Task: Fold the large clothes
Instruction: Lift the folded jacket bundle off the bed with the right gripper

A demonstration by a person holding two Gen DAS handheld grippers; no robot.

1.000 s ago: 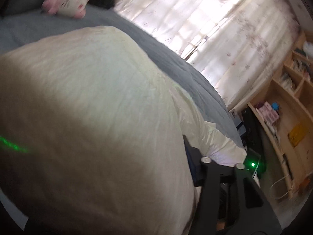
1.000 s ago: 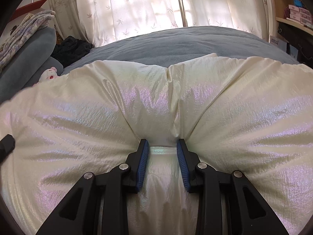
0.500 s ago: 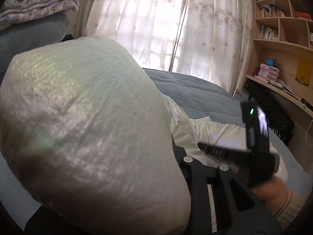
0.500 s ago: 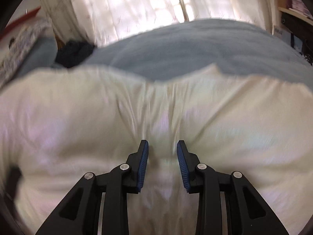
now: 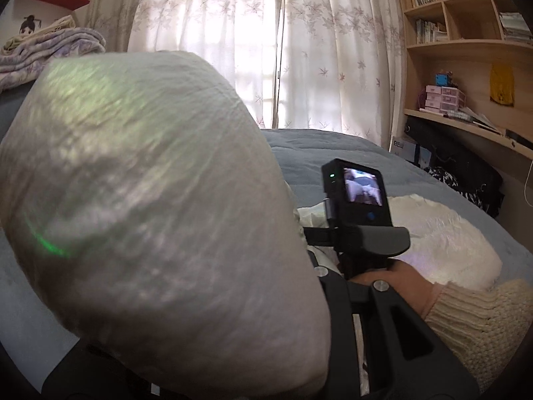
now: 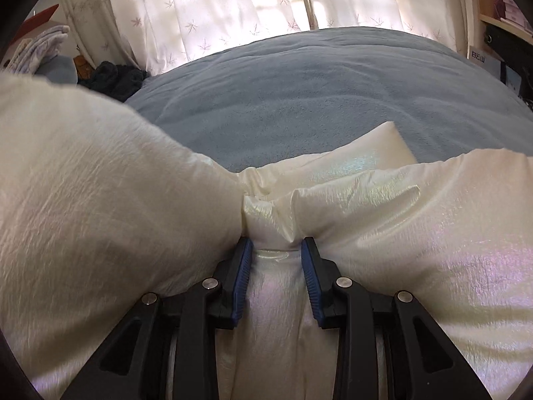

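Both tongs hold the white puffy coat [image 6: 383, 233], which lies on the grey bed [image 6: 316, 93]. Right tongs [image 6: 276, 266] point steeply down, blue pads [image 6: 241, 273] clamped on a bunched ridge of cloth; coat billows on either side of them, the left bulge raised and blurred. Left tongs [image 5: 333, 300] have just been closing, and a lifted fold of coat [image 5: 150, 200] swells over them, hiding their tips and left finger; cloth passes between the fingers, so they seem to grip it, though the pads are unseen. Beyond them and to the right are the right tongs' camera screen [image 5: 361, 188] and the right hand [image 5: 393, 280], its knitted sleeve [image 5: 476, 316] cut off by the edge.
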